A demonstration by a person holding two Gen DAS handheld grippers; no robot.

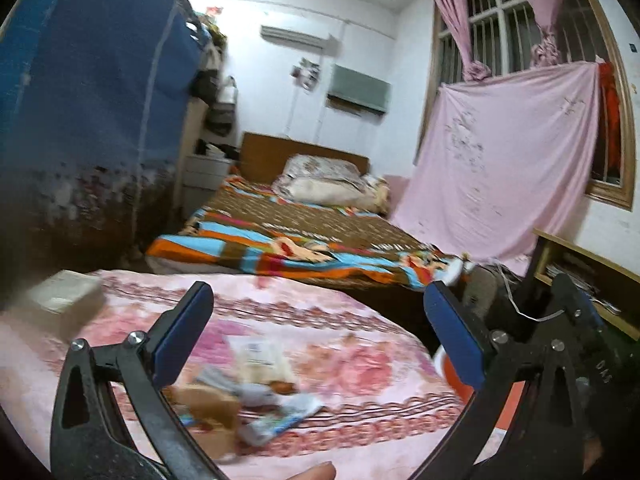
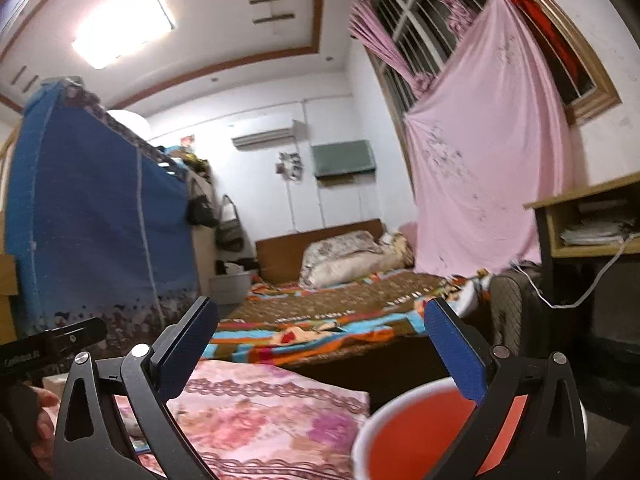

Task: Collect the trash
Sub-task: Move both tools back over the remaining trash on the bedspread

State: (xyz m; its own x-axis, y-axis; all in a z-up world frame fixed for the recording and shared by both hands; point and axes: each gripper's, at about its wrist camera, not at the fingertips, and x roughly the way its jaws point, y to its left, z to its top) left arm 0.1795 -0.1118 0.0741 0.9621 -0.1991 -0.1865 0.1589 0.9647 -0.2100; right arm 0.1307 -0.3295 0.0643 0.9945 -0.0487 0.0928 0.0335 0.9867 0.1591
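Note:
A blurred pile of trash [image 1: 256, 396], wrappers and a brown cardboard piece [image 1: 208, 408], lies on a pink floral cloth [image 1: 360, 364] low in the left wrist view. My left gripper [image 1: 320, 336] is open and empty, raised above the pile. A red bin with a white rim [image 2: 416, 432] stands right of the cloth; a part of it shows in the left wrist view [image 1: 452, 372]. My right gripper [image 2: 320, 352] is open and empty, above the cloth's corner [image 2: 280, 416] and the bin.
A box [image 1: 64, 300] sits on the cloth at the left. Beyond are a bed with a striped blanket [image 1: 304, 240], a blue wardrobe [image 1: 92, 92], a pink sheet under the window [image 1: 504, 164] and a desk with a shelf [image 2: 588, 224] at the right.

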